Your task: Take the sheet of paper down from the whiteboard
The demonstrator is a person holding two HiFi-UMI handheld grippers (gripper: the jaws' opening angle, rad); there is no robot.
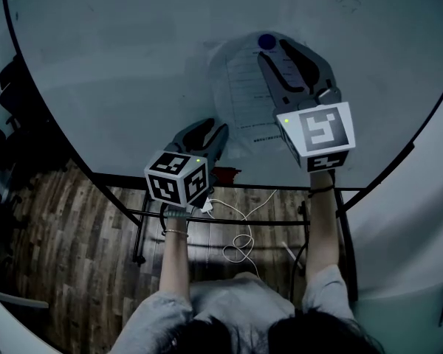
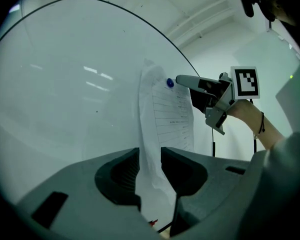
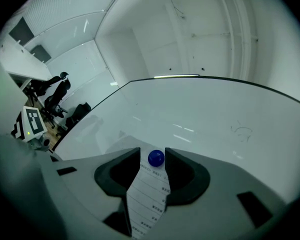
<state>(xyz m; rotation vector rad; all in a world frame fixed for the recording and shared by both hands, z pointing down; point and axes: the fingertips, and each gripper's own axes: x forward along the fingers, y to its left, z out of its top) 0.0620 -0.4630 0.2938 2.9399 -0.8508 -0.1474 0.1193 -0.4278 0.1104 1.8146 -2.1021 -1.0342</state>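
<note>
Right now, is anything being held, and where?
Nothing is held. The left gripper is open around the bottom edge of the paper, the right gripper around the magnet.

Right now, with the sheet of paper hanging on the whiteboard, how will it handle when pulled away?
Probably floppy: the sheet of paper bows off the whiteboard near its lower edge. Likely light, since one visible blue magnet pins it. It may tear or slip if tugged before that magnet comes off.

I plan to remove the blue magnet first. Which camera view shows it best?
The right gripper view: the blue magnet sits close and centred, between the open fingers, atop the paper. The head view shows it small; the left gripper view, distant.
</note>
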